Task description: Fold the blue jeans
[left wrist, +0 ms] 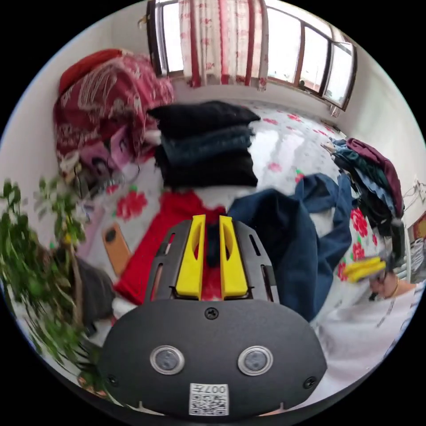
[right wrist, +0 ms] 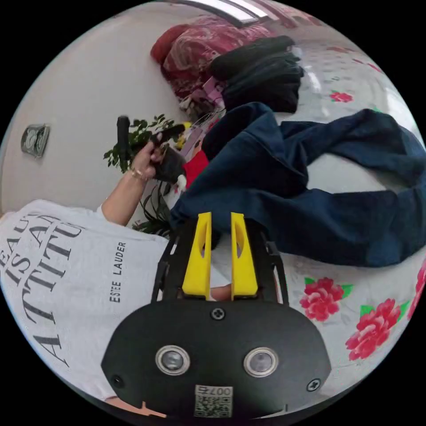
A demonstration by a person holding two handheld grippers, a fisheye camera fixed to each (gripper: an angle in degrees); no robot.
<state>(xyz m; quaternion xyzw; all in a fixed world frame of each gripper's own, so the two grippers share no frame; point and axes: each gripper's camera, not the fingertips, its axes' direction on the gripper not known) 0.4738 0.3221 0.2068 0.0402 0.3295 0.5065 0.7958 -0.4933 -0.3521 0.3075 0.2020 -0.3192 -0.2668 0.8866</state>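
The crumpled dark blue denim jeans (right wrist: 310, 195) lie bunched on the white rose-printed bedsheet (right wrist: 355, 306). Left gripper (left wrist: 212, 222) and right gripper (right wrist: 220, 219) each show yellow jaws slightly parted, empty. Risk: pinching one layer leaves twisted legs

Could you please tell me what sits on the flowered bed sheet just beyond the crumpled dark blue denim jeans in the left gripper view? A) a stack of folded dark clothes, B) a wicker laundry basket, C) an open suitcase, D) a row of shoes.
A: a stack of folded dark clothes stands on the flowered bed sheet, behind the crumpled dark blue denim jeans.
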